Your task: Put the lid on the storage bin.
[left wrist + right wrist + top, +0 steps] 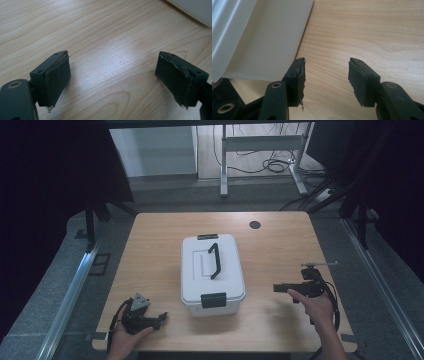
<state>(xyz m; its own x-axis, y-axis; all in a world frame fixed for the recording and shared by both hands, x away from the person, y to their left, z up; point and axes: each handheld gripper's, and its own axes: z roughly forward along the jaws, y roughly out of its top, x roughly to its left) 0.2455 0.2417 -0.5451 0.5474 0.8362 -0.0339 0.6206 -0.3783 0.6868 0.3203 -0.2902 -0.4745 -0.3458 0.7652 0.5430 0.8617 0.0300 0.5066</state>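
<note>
A: Where's the box (212,274)?

B: Mid-surface (150,245), lid on. It's white plastic, rectangular with rounded corners, and has a black latch (213,300) at the near end, another latch (207,237) at the far end, and a black carry handle (215,260) lying along the lid.

A: And the grippers?

B: The left gripper (161,316) sits low at the near left corner, well apart from the box. Its fingers (58,75) stand wide open over bare wood, holding nothing. The right gripper (278,288) is to the box's right, pointing toward it. Its fingers (359,80) are partly open and empty, with the box wall (269,42) just beyond the left one, seemingly not touching.

A: How will the box handle?

B: I'd judge it stiff and smooth, so fairly slippery against the sides. The walls are plain and slightly tapered, a poor grip. Weight depends on what's inside, which I can't tell; the shell alone looks light.

A: So where do you take hold?

B: The handle for lifting: it's a thin rigid bar that fits between the fingers. For opening, the latches; each is a small flap to hook from its lower edge. The other gripper should steady the box, or it may skate on that smooth wood-grain laminate.

A: The pads?

B: Dark rubbery facing, frayed at the edges; decent friction on plastic.
</note>
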